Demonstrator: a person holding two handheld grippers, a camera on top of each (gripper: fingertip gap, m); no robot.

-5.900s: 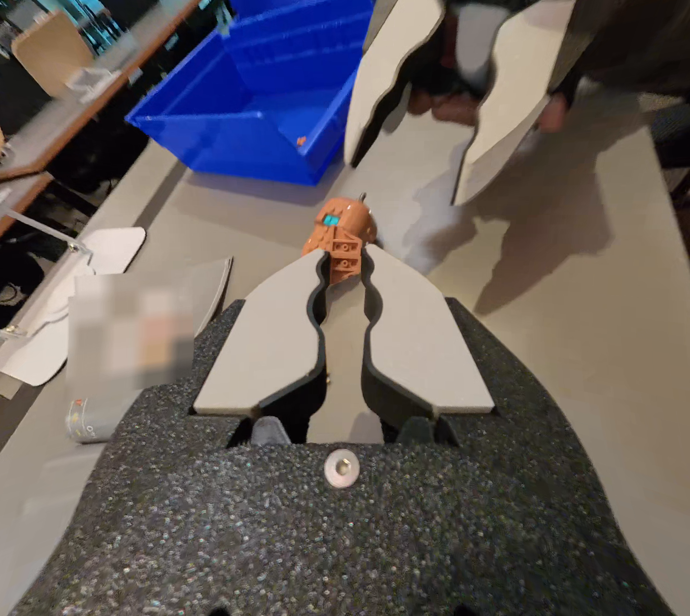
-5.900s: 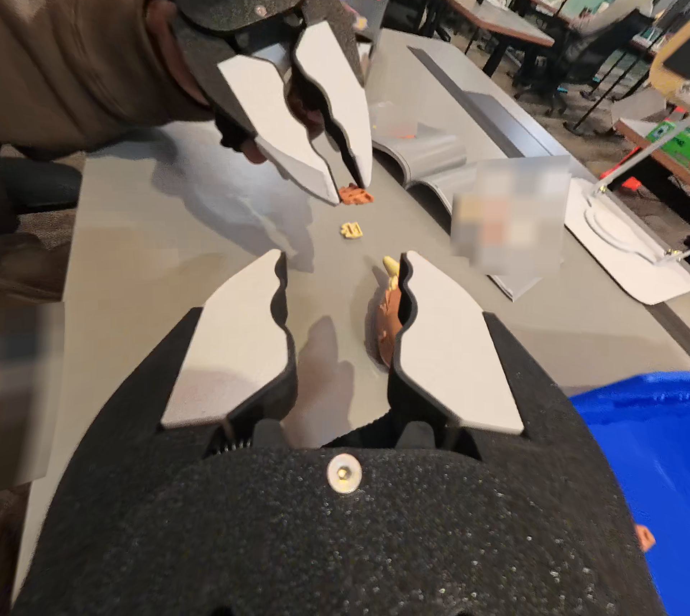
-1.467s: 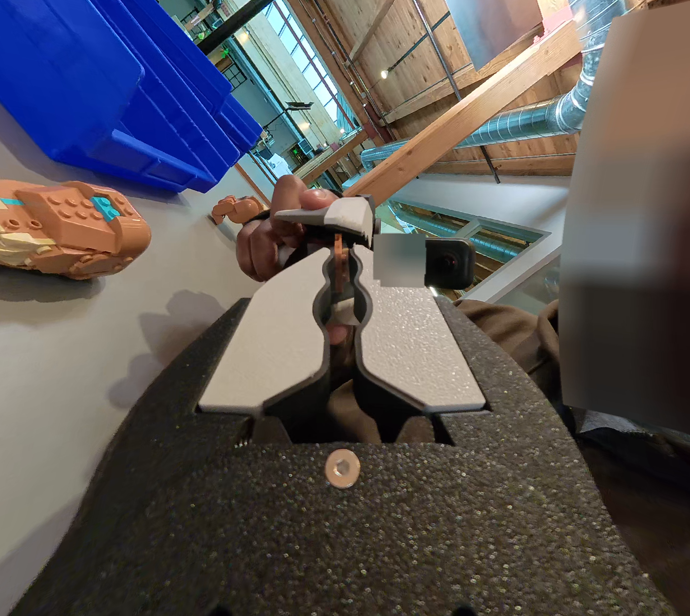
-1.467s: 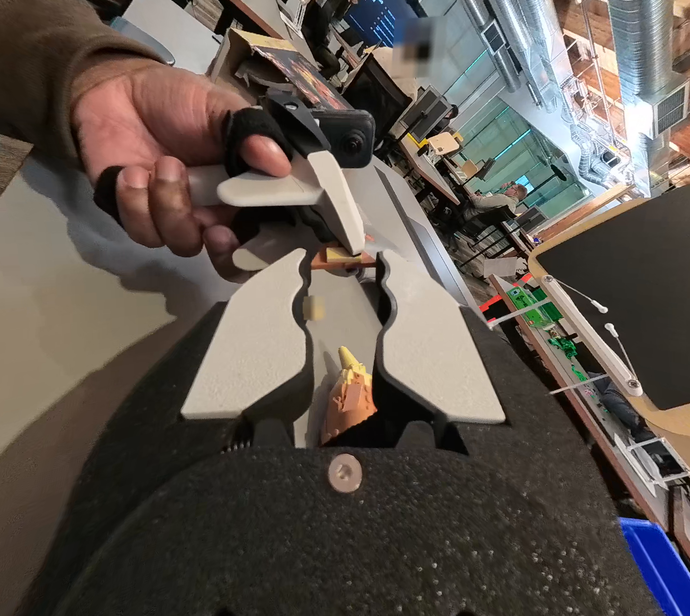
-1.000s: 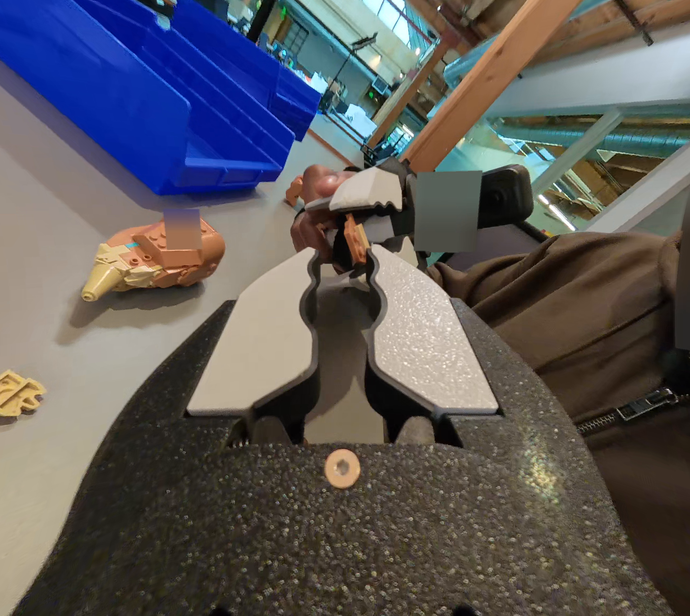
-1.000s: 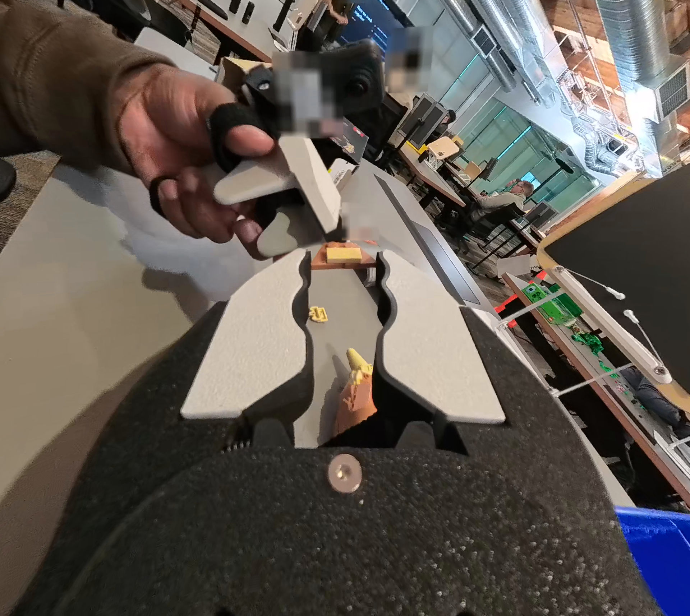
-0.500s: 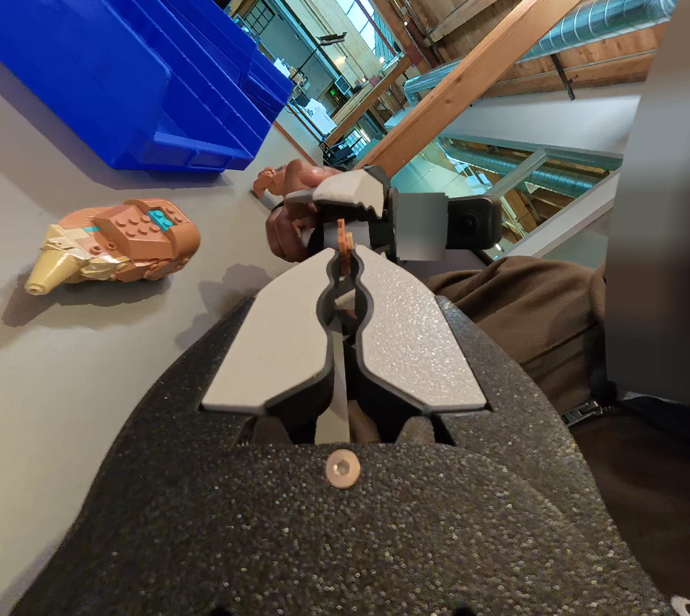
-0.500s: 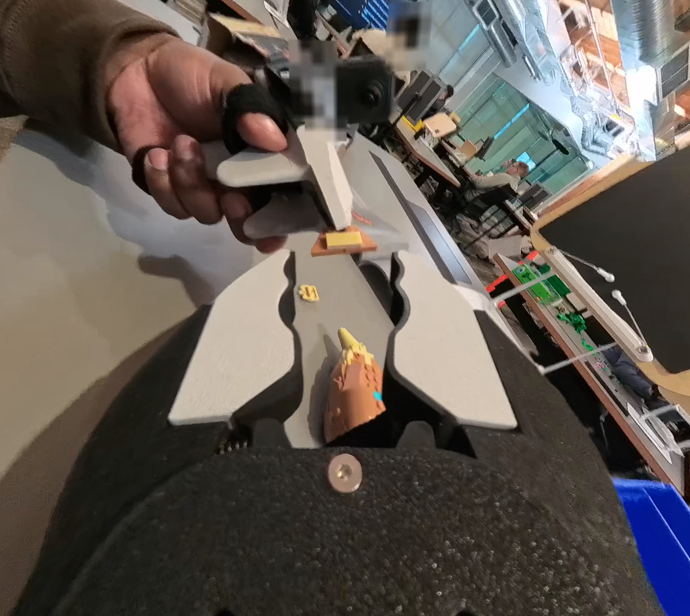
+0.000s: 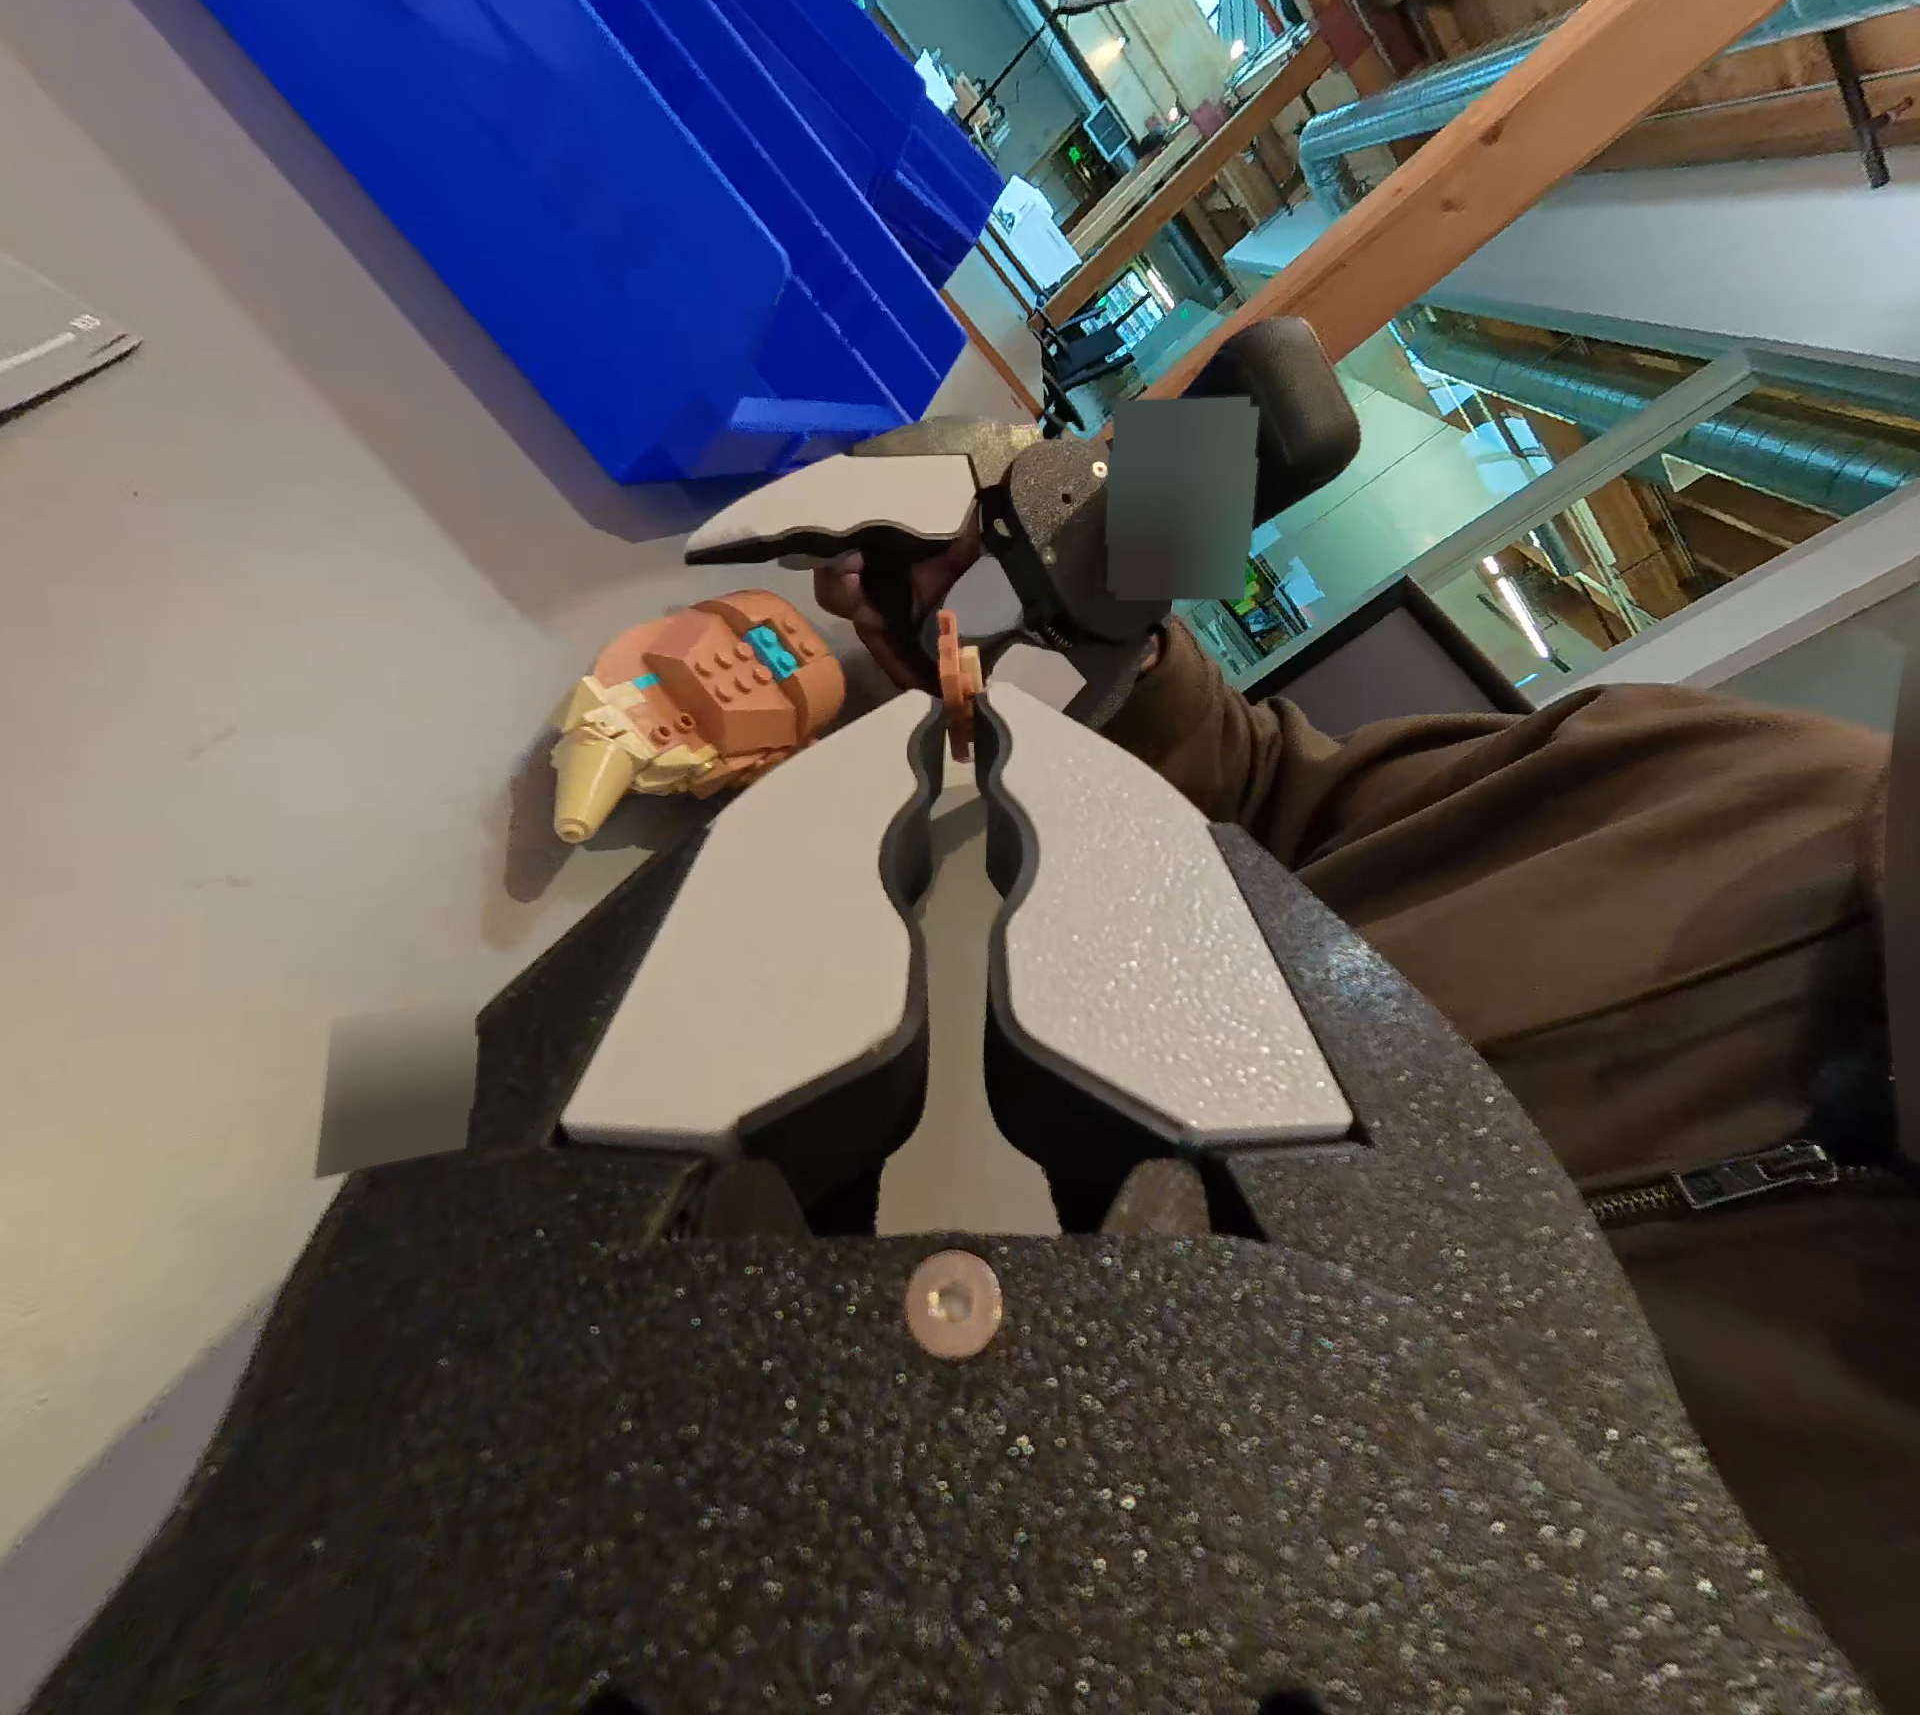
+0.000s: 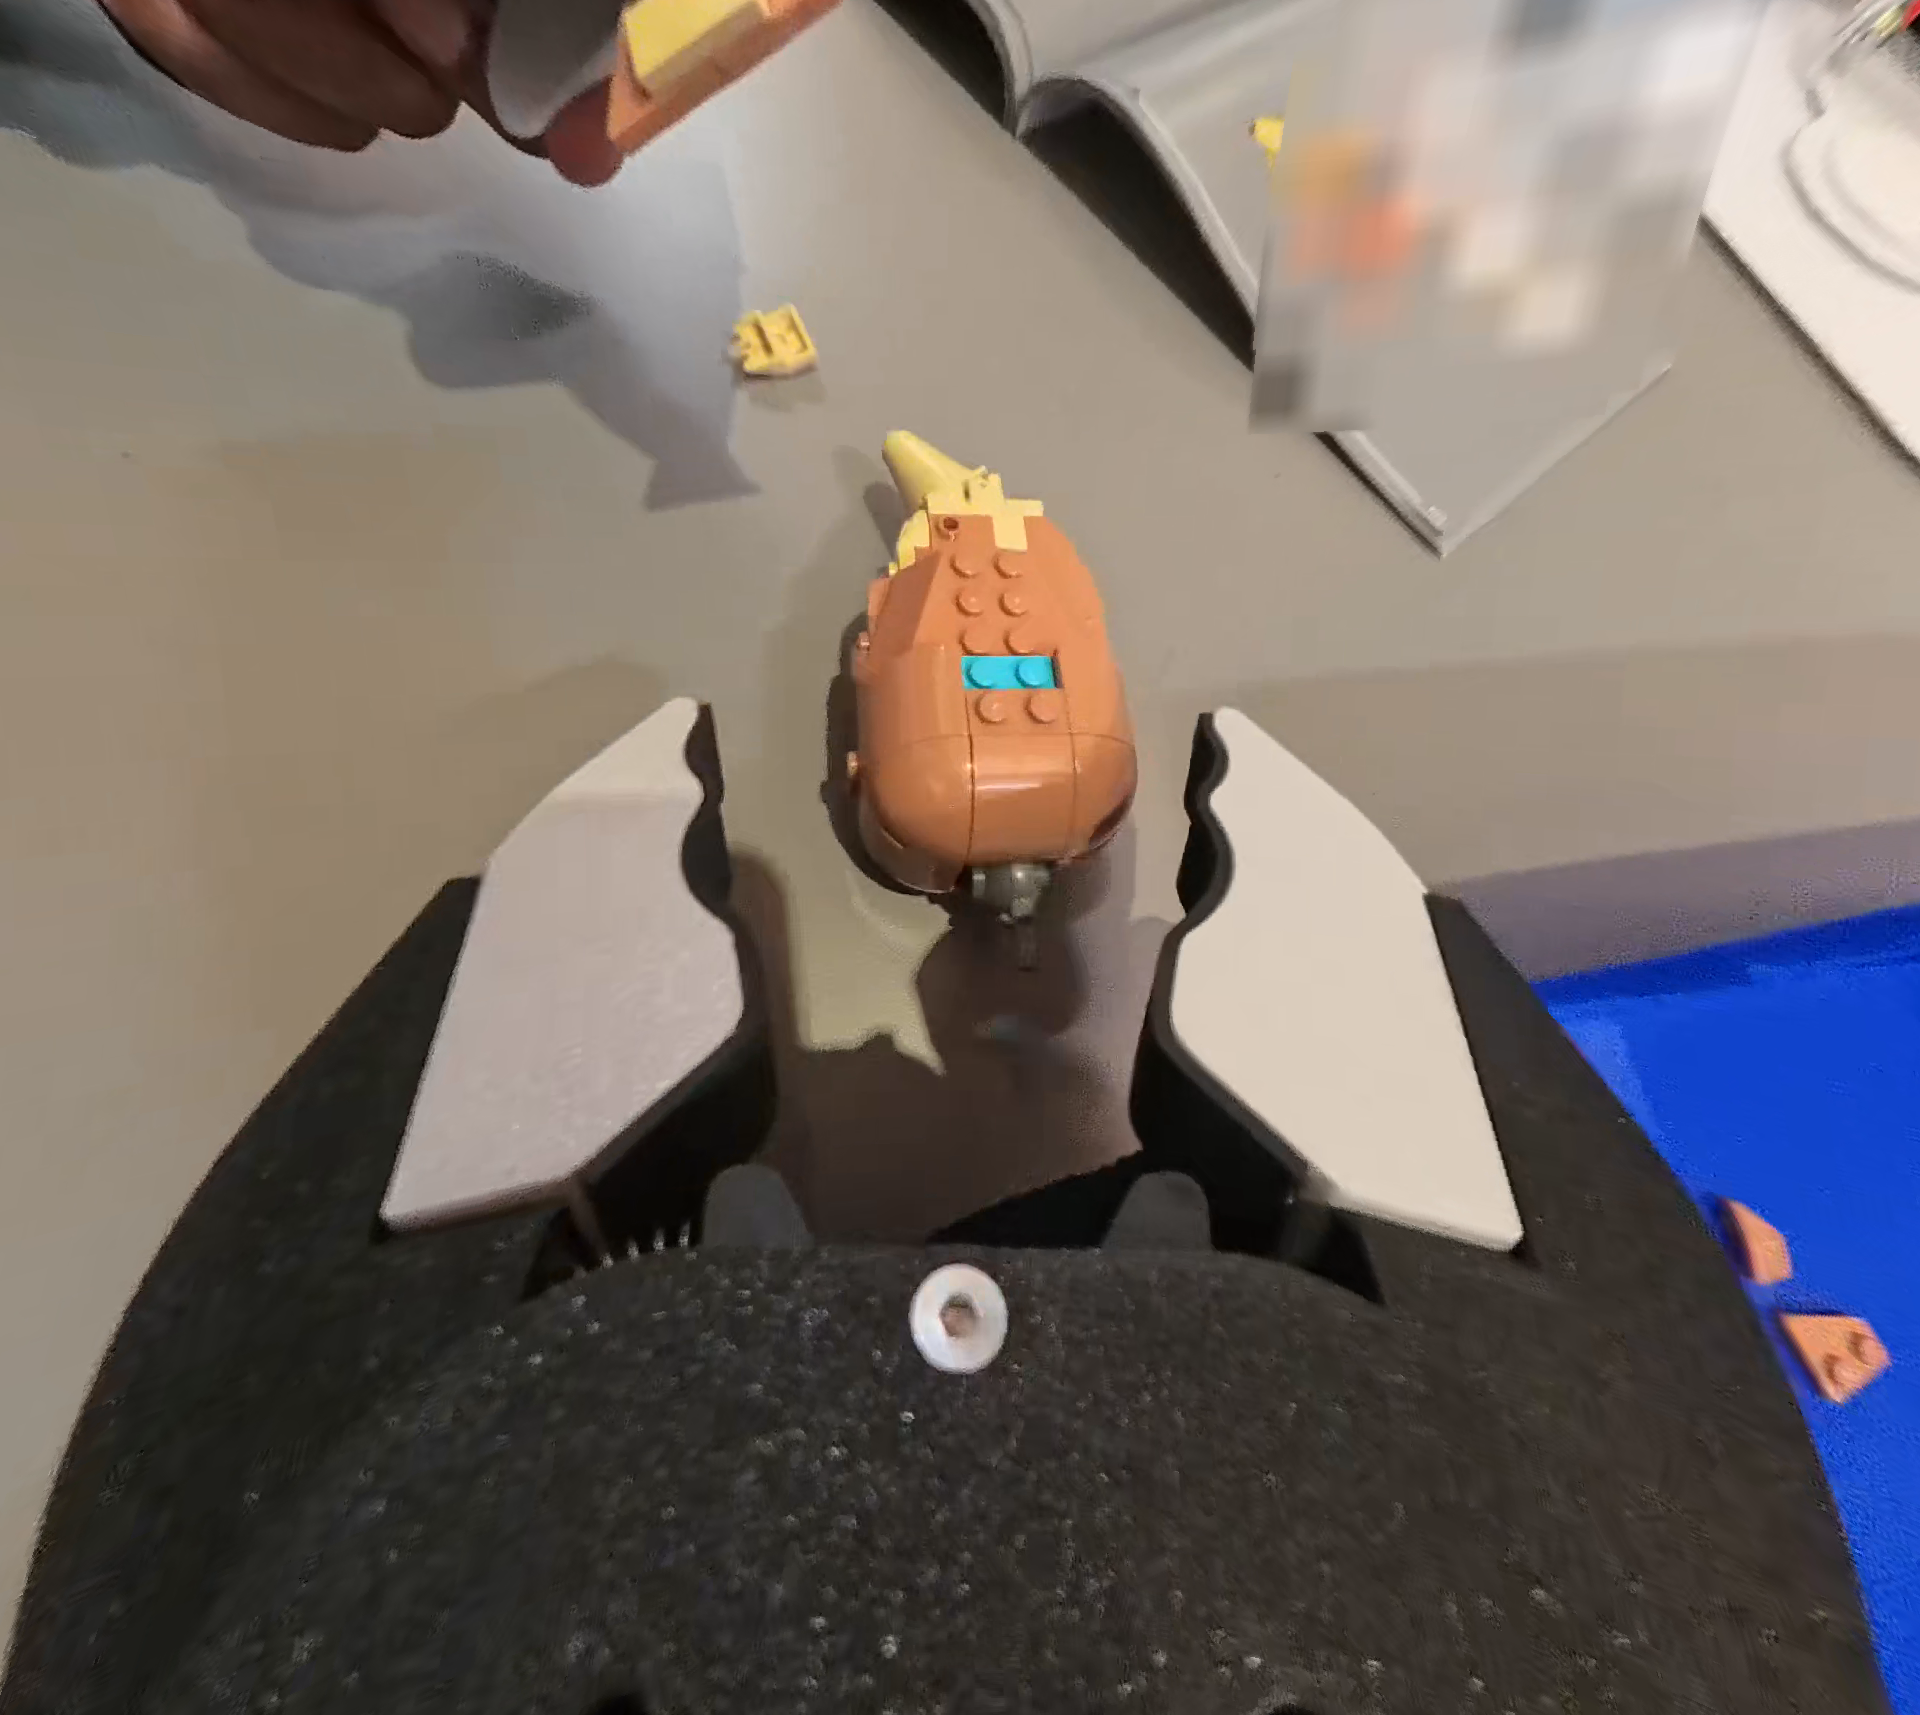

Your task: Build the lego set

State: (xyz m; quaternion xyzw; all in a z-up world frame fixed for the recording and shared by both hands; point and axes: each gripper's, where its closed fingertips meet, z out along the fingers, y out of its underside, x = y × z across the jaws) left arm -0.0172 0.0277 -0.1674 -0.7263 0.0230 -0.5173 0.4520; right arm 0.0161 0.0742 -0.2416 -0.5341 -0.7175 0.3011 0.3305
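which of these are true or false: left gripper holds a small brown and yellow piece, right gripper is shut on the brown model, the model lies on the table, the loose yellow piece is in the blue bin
1. The left gripper is shut on a small brown and yellow piece. True.
2. The right gripper is shut on the brown model. False: its jaws are wide open and grip nothing.
3. The brown model lies on the table. True.
4. The loose yellow piece is in the blue bin. False: it lies on the table beyond the model.
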